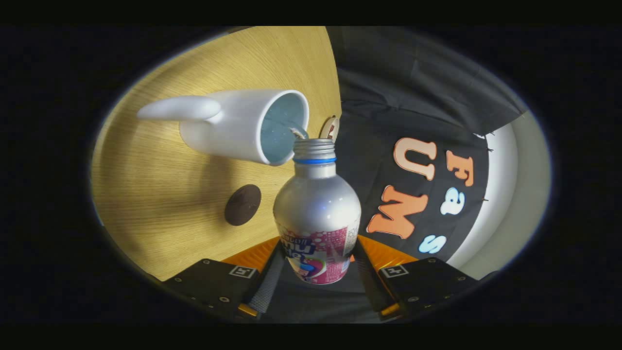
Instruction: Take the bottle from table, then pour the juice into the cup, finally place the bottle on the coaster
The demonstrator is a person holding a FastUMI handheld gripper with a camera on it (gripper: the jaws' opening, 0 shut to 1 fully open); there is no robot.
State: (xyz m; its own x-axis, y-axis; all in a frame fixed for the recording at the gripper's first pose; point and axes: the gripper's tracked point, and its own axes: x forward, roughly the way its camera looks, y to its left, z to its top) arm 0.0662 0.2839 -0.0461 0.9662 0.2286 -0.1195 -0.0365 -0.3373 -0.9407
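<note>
A silver bottle (317, 209) with a pink label and a blue neck ring sits between my fingers, with my gripper (317, 265) shut on its lower body. The whole view is rolled, so the bottle is tipped over. Its open mouth is at the rim of a white cup (233, 125) with a long handle, which stands on the wooden table (160, 184). A thin stream of juice runs from the mouth into the cup. A dark round coaster (242, 204) lies on the table beside the bottle, a little apart from the cup.
A small round object (330, 129) lies on the table just beyond the cup, near the table's edge. The black cloth wall (413, 97) rises past that edge, with a pale strip at its far side.
</note>
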